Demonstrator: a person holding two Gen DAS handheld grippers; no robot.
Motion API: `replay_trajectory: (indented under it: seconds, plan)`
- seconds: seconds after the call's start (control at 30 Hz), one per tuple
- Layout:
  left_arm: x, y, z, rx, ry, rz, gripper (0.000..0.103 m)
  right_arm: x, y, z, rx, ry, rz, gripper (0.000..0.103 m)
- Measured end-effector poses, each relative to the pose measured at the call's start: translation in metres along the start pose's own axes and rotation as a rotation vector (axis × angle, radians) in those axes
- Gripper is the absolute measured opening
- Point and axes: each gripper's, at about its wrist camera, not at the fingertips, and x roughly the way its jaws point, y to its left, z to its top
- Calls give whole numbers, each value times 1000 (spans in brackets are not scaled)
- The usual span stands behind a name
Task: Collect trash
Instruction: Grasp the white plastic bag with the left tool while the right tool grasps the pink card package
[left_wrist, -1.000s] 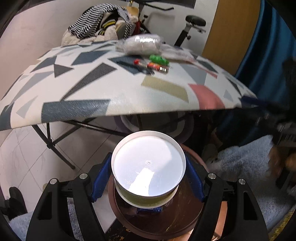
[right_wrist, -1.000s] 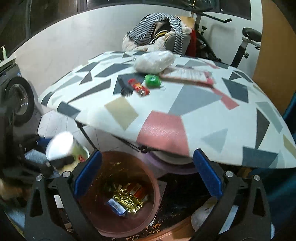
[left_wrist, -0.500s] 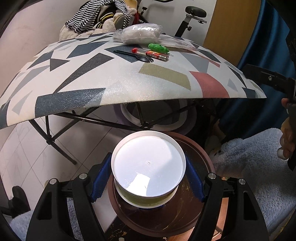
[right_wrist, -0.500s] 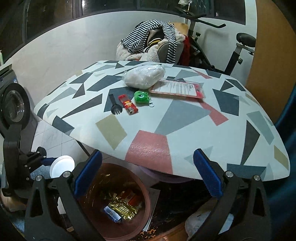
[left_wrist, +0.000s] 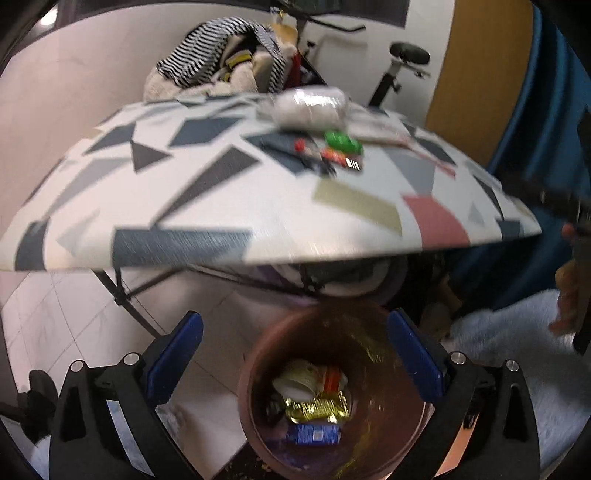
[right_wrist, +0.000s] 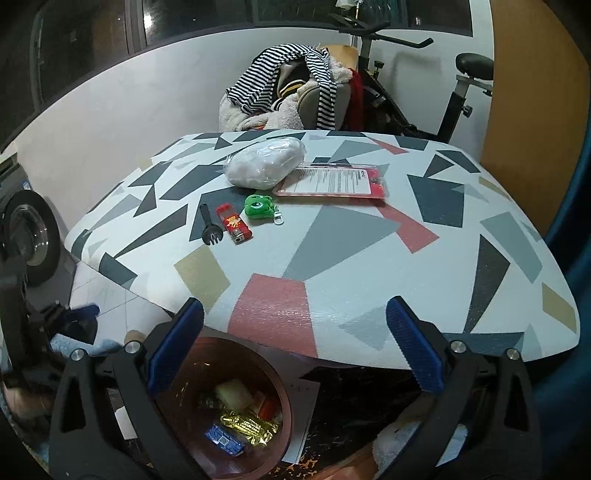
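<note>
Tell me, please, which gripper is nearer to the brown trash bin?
Left. The left gripper, jaws opening and empty, hangs right above the brown trash bin. The right gripper is also open, aimed over the table's edge, the bin lower left.

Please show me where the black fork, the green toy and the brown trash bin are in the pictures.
black fork (right_wrist: 211, 229): right wrist view, on its handle just above the prongs.
green toy (right_wrist: 258, 207): right wrist view, middle of its body.
brown trash bin (left_wrist: 402, 400): left wrist view, on its inner wall.

A lived-in home: exercise bike (right_wrist: 454, 99), clothes-heaped chair (right_wrist: 295, 96), washing machine (right_wrist: 26, 236), tiled floor (left_wrist: 55, 325)
</note>
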Motion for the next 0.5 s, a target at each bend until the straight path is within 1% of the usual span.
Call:
replay_trajectory:
  seconds: [0.1, 0.2, 0.27, 0.37, 0.47, 0.5]
  plan:
    - [-8, 7, 16, -24, -39, 17, 97, 2, -3, 2, -4, 3, -10, 97]
    - [-14, 15, 35, -44, -70, 19, 98, 5, -5, 4, -1, 9, -9, 97]
    - [-19, 19, 49, -43, -93, 27, 97, 7, -6, 4, -4, 13, -8, 97]
    - [-25, 23, 65, -29, -121, 34, 97, 14, -5, 8, -12, 46, 13, 97]
    - [-28, 26, 81, -6, -134, 46, 98, 25, 1, 14, -43, 87, -28, 97]
    - [-28, 27, 85, 0, -135, 47, 98, 26, 3, 15, -48, 89, -36, 97]
